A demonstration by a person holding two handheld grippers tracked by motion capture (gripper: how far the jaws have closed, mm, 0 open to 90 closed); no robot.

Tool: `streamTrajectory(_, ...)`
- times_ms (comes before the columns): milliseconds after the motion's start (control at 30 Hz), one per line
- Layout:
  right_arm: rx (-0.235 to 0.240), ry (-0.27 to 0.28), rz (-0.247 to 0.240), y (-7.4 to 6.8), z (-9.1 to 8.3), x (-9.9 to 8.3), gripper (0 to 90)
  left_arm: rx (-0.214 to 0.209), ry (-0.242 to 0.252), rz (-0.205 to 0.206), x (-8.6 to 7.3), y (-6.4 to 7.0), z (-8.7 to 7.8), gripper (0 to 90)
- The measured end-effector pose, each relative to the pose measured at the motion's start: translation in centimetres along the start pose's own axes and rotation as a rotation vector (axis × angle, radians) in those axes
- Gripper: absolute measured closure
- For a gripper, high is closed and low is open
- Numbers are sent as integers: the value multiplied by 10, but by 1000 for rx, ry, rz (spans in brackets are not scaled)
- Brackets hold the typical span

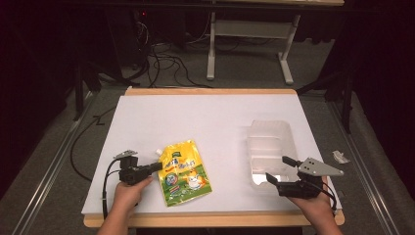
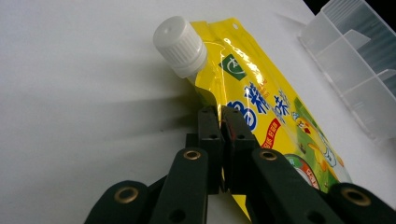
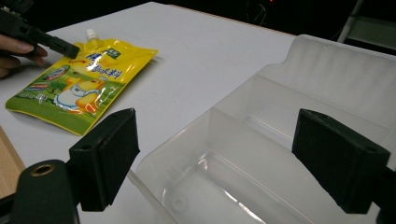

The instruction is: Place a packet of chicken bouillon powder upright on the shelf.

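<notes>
- Left hand-held gripper [image 2: 219,114] has its jaws pressed together at the edge of a yellow spouted pouch [image 2: 275,121]; a yellow sliver shows between them, so it appears to pinch the pouch edge just below the white ribbed cap [image 2: 180,45].
- Right hand-held gripper [image 3: 229,158] stands wide open and holds nothing; its two pads sit either side of the near end of a clear plastic bin [image 3: 280,140], above its rim.
- From the left hand-held gripper, the pouch lies flat on the bench [image 1: 205,117], stretching away from the jaw tips, its cap at the far end.
- From the right hand-held gripper, the bin lies straight ahead, divided into compartments, and the pouch lies well off to the side, near the other hand-held gripper.
- Bare white bench surface spreads between pouch and bin and beyond both toward the far edge; the wooden near edge of the bench lies close behind both hands.
- Pouch print: blue characters I cannot read, a small green square logo, and a cartoon animal on a green field.
</notes>
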State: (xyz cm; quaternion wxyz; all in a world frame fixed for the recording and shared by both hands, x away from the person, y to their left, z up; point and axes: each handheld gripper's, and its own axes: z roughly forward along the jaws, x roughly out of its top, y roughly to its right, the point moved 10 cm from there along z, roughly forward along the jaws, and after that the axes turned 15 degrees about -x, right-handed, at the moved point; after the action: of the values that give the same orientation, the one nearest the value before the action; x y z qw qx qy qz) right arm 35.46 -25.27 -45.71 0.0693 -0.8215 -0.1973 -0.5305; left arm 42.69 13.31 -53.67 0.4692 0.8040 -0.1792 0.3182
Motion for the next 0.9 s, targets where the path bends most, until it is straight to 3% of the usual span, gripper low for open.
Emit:
streamTrajectory(167, -2, 1, 3, 0, -1, 0, 148, 34, 6, 69, 5, 9, -1, 889)
streamTrajectory(333, -2, 5, 8, -1, -1, 1, 148, 18, 56, 137, 14, 25, -4, 891)
streamTrajectory(367, -2, 6, 9, -1, -1, 1, 148, -2, 80, 161, 18, 33, -6, 891)
streamTrajectory(400, -2, 6, 9, -1, -1, 1, 148, -2, 80, 161, 18, 33, -6, 891)
streamTrajectory(567, 0, 10, 12, -2, -1, 2, 150, 19, 83, 282, 23, 50, -9, 893)
streamTrajectory(900, 7, 17, 24, -6, -3, 5, 149, 35, 133, 410, 30, 82, -13, 894)
